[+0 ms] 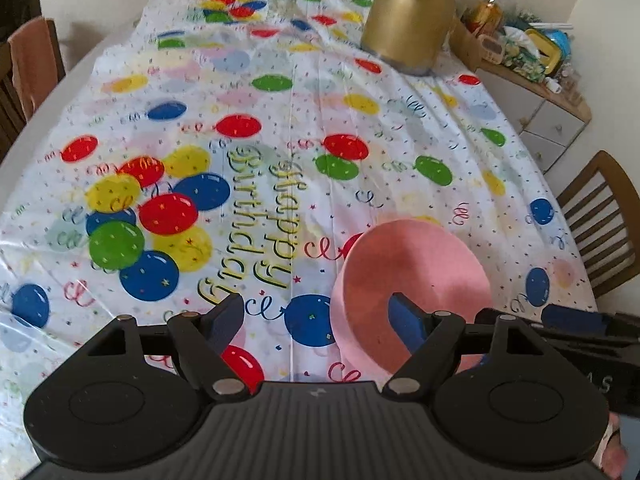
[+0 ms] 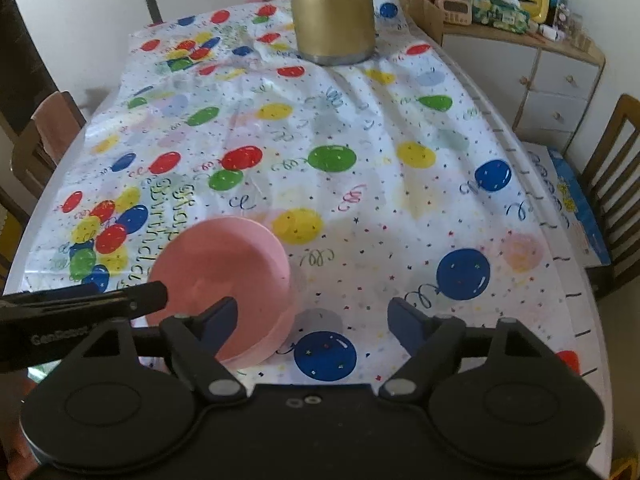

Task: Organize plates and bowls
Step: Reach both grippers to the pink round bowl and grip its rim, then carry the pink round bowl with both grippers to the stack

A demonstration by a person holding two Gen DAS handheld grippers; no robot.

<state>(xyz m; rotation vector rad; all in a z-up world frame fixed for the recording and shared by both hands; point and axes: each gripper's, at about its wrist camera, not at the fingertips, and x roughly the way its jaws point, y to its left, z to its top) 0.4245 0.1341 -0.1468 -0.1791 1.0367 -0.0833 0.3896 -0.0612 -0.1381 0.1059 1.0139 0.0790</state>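
Round pink plastic bowl (image 1: 412, 288) sits lower right in left view – left gripper (image 1: 320, 316) nearest, jaws apart, holding nothing, w/ one finger over it.

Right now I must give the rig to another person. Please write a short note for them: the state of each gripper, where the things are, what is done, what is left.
Left gripper: open, holds nothing; one finger is over the pink bowl's inside, not pressing on it.
Right gripper: open, holds nothing; the bowl's rim lies at its left finger, not between the jaws.
Things: the pink bowl sits upright on the balloon tablecloth, near edge. It looks like a single bowl or a tight stack; I cannot tell which. No plates in view. A gold jug stands at the far end.
Done: nothing visible yet.
Left: grip the bowl and organize it.
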